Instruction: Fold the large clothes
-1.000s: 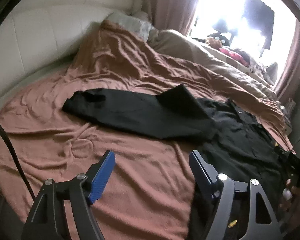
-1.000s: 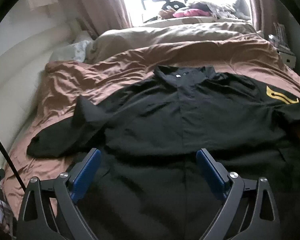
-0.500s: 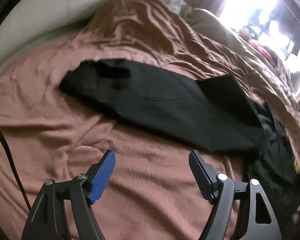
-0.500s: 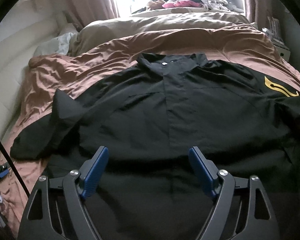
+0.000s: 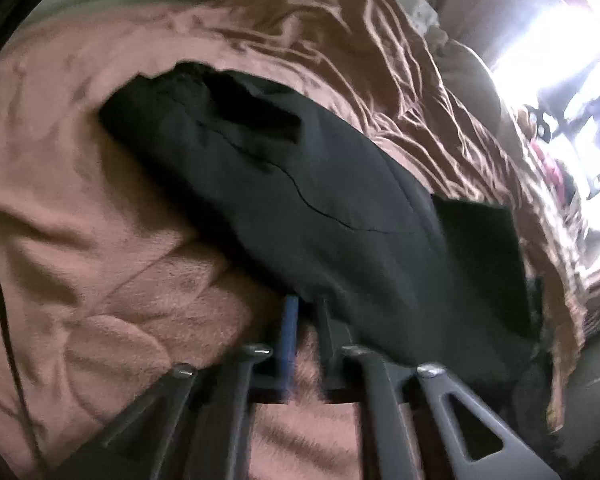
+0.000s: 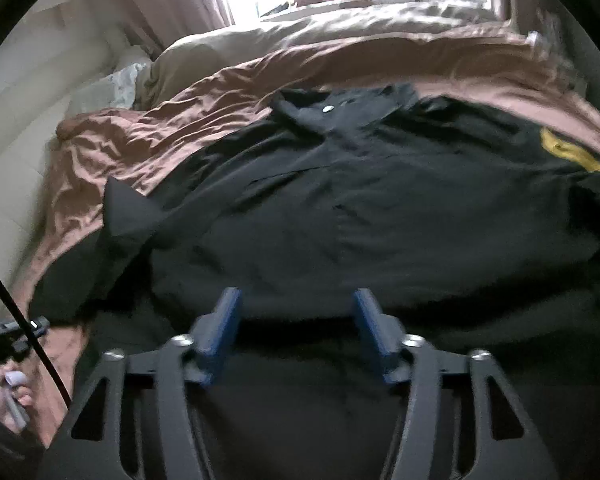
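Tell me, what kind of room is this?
Most likely a bedroom. A black shirt lies spread on a big bed with a brown blanket, there is a pillow near the padded headboard, and curtains hang by a bright window.

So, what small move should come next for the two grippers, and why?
Probably let the right gripper finish closing on the shirt's lower front. Its jaws have just been closing but stand apart with black cloth between them, while the left gripper is already shut on the edge of the sleeve. Both need a grip before folding.
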`<state>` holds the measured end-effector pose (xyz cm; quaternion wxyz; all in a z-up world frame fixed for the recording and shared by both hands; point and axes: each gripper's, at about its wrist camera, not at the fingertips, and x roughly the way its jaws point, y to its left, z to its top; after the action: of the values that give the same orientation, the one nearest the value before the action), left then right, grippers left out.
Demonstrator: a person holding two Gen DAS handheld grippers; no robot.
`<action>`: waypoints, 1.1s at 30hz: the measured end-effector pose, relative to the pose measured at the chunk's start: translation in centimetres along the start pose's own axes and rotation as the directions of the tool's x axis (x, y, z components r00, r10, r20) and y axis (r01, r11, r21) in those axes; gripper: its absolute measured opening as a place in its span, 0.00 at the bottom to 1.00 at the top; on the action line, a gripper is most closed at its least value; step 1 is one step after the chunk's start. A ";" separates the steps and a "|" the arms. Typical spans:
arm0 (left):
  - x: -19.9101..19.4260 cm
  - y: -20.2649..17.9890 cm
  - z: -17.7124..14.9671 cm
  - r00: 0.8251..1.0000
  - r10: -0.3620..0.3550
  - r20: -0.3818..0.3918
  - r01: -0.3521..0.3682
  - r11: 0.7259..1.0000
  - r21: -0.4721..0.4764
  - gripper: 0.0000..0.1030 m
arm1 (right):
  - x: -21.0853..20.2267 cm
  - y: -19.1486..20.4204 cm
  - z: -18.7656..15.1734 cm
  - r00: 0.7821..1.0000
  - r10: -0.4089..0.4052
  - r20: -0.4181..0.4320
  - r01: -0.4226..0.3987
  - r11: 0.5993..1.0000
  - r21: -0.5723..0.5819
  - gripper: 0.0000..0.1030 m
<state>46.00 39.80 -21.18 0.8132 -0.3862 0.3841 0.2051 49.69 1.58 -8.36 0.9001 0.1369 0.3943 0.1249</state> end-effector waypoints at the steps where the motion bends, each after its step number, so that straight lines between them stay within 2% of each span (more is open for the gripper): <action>1: -0.3 0.1 0.2 1.000 0.000 0.011 0.000 1.000 -0.006 0.01 | 0.5 0.0 0.3 1.000 0.018 -0.003 -0.018 1.000 0.016 0.45; 5: -3.2 -2.7 1.0 0.993 -0.007 0.114 -0.006 0.994 0.112 0.00 | 3.3 0.8 1.6 0.993 0.105 -0.058 -0.102 0.994 0.050 0.42; 8: -5.7 -4.7 1.8 0.982 -0.054 0.181 0.022 0.984 0.179 0.00 | 5.4 1.4 2.3 0.982 0.159 -0.096 -0.152 0.985 0.078 0.42; 11: -8.3 -6.8 3.0 0.966 -0.098 0.239 0.039 0.970 0.241 0.00 | 7.2 2.0 3.0 0.978 0.173 -0.116 -0.162 0.982 0.097 0.42; 13: -9.0 -7.8 3.2 0.969 -0.095 0.229 0.033 0.965 0.262 0.00 | 8.3 2.2 3.6 0.967 0.222 -0.122 -0.208 0.971 0.119 0.42; 15: -8.6 -7.7 3.6 0.984 -0.081 0.157 0.040 0.968 0.247 0.00 | 9.4 2.7 4.0 0.958 0.258 -0.123 -0.243 0.962 0.128 0.42; 18: -7.0 -7.4 3.3 0.998 -0.035 0.061 0.018 0.967 0.256 0.02 | 10.8 2.9 4.1 0.956 0.258 -0.136 -0.239 0.960 0.143 0.42; 20: -6.3 -6.5 2.7 0.999 -0.031 0.030 0.022 0.969 0.247 0.25 | 11.7 2.9 4.4 0.951 0.276 -0.142 -0.252 0.954 0.163 0.42; 21: -6.1 -5.9 2.6 0.999 -0.017 0.030 0.010 0.973 0.229 0.57 | 12.2 3.0 4.5 0.948 0.283 -0.148 -0.258 0.951 0.169 0.42; 22: -6.1 -5.3 2.4 0.999 -0.014 0.037 0.006 0.977 0.212 0.78 | 12.4 3.0 4.6 0.944 0.292 -0.152 -0.265 0.948 0.176 0.42; 23: -6.1 -4.6 2.3 0.998 -0.015 0.053 0.004 0.981 0.192 0.82 | 12.8 3.1 4.6 0.941 0.303 -0.154 -0.274 0.944 0.184 0.42; 26: -5.6 -3.4 2.1 0.998 0.007 0.067 -0.019 0.986 0.168 0.82 | 13.6 3.4 5.0 0.927 0.343 -0.153 -0.310 0.929 0.203 0.42; 30: -3.8 -1.5 2.2 0.999 -0.025 0.044 0.020 0.993 0.113 0.82 | 13.6 3.7 5.2 0.925 0.352 -0.143 -0.322 0.926 0.197 0.42; 33: -1.8 0.0 2.5 1.000 -0.008 0.030 0.007 0.998 0.059 0.80 | 13.9 3.6 5.1 0.913 0.389 -0.126 -0.356 0.908 0.224 0.42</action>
<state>46.04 41.68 -18.81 0.8307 -0.3604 0.3761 0.1965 62.23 8.82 -13.15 0.8052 0.2866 0.4455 0.2664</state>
